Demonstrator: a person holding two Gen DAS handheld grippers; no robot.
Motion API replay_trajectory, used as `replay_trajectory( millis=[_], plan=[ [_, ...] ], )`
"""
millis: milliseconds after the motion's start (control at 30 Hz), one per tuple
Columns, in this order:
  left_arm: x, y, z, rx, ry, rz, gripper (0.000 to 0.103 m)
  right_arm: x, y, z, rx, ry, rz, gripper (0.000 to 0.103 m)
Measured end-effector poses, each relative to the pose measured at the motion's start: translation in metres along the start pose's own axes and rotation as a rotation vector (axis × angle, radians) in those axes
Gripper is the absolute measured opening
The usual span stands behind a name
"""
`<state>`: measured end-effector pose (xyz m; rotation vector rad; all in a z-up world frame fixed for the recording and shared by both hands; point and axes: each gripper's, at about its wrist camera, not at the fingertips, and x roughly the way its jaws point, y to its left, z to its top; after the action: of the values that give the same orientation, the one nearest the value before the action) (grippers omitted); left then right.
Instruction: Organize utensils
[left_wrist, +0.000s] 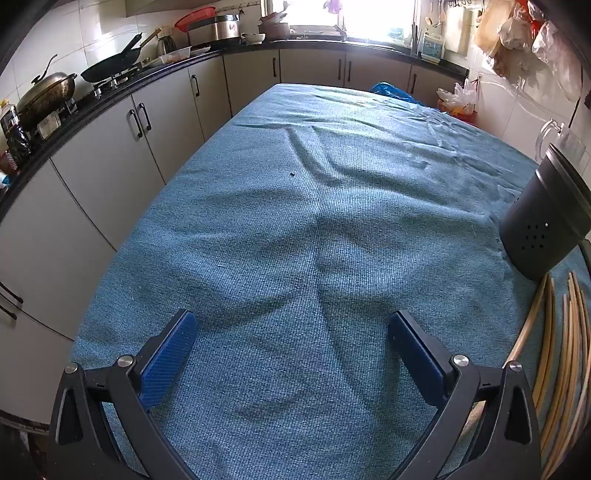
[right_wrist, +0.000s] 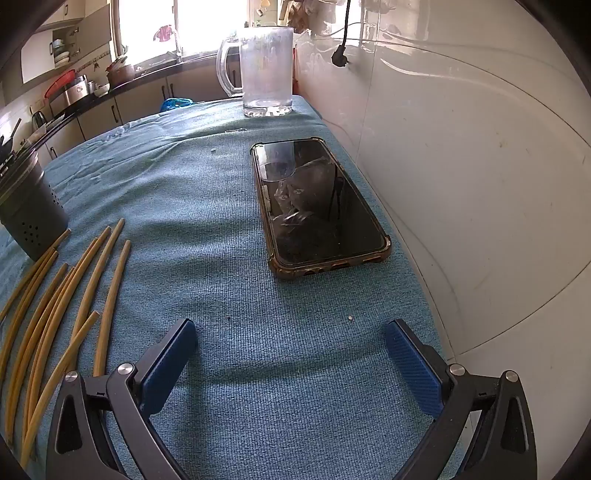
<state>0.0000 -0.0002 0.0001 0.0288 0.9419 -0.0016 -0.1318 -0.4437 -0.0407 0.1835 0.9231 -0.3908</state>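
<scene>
table under a ribbed teal-blue cloth (left_wrist: 295, 221), wrinkled, fills the middle of both views. white tiled wall (right_wrist: 480, 184) runs down the right of the right wrist view; grey kitchen cabinets (left_wrist: 110, 155) curve along the left of the left wrist view.

clear plastic pitcher with a handle (right_wrist: 266, 70), upper centre of the right view, stands upright at the far end of the cloth. dark grey round utensil holder with small drain holes (left_wrist: 546, 221), right edge of the left view and left edge of the right view, looks upright though the lens bends it. black smartphone in a brownish bumper case (right_wrist: 317, 206) lies flat, centre right, well apart from the holder.

loose pale bamboo chopsticks (right_wrist: 66, 302), lower left of the right view, lie scattered flat on the cloth in a rough fan; the farthest tips are just beside the holder's base, whether touching i cannot tell. none seem to be in the holder, though its inside is hidden.

left gripper (left_wrist: 291, 332), lower centre: blue pads spread wide, only cloth between. right gripper (right_wrist: 291, 339): likewise wide, nothing held, chopsticks off to its left.

judgement: task at its start, no stick gathered. next move likely calls for the right gripper to swing left, line its pads across one stick, close on the thin shaft, then lift and tip it into the holder.
</scene>
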Motion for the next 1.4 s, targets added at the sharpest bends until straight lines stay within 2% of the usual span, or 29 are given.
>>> replay_trajectory(
  millis=[467,667,967,1033,1200,1400],
  plan=[
    [0.000,0.000,0.000,-0.001,-0.001,-0.001,0.103,0.000,-0.001,0.000,0.005,-0.006,0.003,0.103],
    [0.000,-0.001,0.000,-0.002,-0.001,-0.002,0.103,-0.001,0.001,0.000,0.049,0.029,-0.023,0.103],
    [0.001,-0.006,0.006,-0.023,0.031,0.026,0.102,-0.008,0.002,-0.007,0.049,0.056,-0.001,0.103],
    [-0.014,-0.007,0.003,-0.022,-0.006,0.021,0.102,-0.014,0.000,-0.009,0.061,0.051,-0.012,0.102],
    [-0.075,-0.024,-0.002,0.042,-0.137,0.038,0.102,-0.051,-0.010,-0.015,0.122,-0.033,-0.048,0.102],
    [-0.134,-0.043,-0.013,0.085,-0.230,0.032,0.102,-0.099,0.000,-0.020,0.141,-0.141,-0.060,0.103]
  ],
)
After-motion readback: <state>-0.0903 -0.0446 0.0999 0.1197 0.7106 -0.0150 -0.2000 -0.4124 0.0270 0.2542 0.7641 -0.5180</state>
